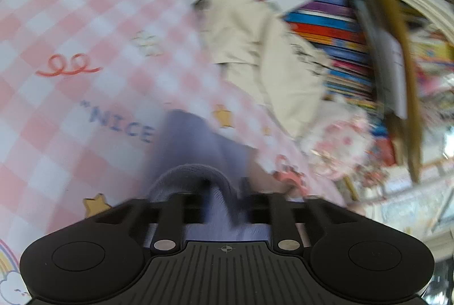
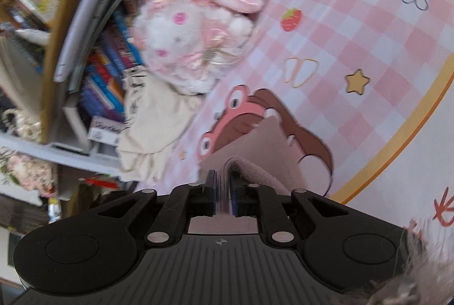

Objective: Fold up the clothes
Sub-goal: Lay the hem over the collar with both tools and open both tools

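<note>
While both views are smeared by motion, I can still read my grips. My left hand-held gripper [image 1: 224,203] has a rolled edge of a bluish-grey garment [image 1: 195,146] bunched between its fingers, though the blur keeps me from telling how tightly the jaws sit on it. My right hand-held gripper [image 2: 224,196] is pressed nearly together, its blue pads pinching a thin layered edge of a pinkish-mauve garment [image 2: 272,146]. I cannot tell whether these are two ends of one piece under different light or two separate pieces.

In both views the held cloth hangs forward from the fingers over the pink checked mat [image 1: 71,21] with its stars and cartoon prints. At the far side of the mat lies a crumpled cream garment [image 1: 255,50], just beside a fluffy pink-and-white bundle [image 2: 193,44], with crowded bookshelves [image 2: 107,72] behind them.

My judgement is that I am mid-carry: an edge is lifted in each hand, ready for spreading out or bringing over into a fold. The next move calls for keeping both pinches firm, holding the edge level and taut between the hands, then lowering it squarely onto the bare middle of the mat, well apart from the waiting pile, before letting go.
</note>
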`<control>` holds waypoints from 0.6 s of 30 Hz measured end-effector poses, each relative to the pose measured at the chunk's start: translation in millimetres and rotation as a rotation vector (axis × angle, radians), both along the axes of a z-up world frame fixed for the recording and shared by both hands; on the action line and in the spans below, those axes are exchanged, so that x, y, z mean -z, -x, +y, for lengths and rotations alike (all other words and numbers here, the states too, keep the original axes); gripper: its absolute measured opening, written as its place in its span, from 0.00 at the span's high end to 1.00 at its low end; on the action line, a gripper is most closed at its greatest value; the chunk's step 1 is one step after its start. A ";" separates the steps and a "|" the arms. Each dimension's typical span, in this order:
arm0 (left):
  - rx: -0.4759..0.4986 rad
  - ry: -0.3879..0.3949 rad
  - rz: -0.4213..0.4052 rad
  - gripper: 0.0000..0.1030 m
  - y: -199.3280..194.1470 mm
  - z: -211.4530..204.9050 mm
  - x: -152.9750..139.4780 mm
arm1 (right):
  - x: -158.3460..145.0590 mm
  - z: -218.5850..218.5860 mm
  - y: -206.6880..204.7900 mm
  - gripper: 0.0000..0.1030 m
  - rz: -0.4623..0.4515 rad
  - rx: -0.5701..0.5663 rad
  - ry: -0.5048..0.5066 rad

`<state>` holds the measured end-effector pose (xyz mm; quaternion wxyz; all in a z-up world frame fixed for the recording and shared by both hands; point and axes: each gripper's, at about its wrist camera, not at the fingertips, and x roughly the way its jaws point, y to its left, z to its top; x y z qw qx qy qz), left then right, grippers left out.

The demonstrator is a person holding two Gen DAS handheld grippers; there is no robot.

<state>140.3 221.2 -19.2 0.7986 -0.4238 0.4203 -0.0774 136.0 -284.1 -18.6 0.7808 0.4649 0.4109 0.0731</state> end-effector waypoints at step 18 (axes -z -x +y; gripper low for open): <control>0.283 -0.650 -0.277 0.84 -9.0 -58.2 -21.0 | -2.6 67.4 -30.3 0.94 -0.142 -0.313 0.695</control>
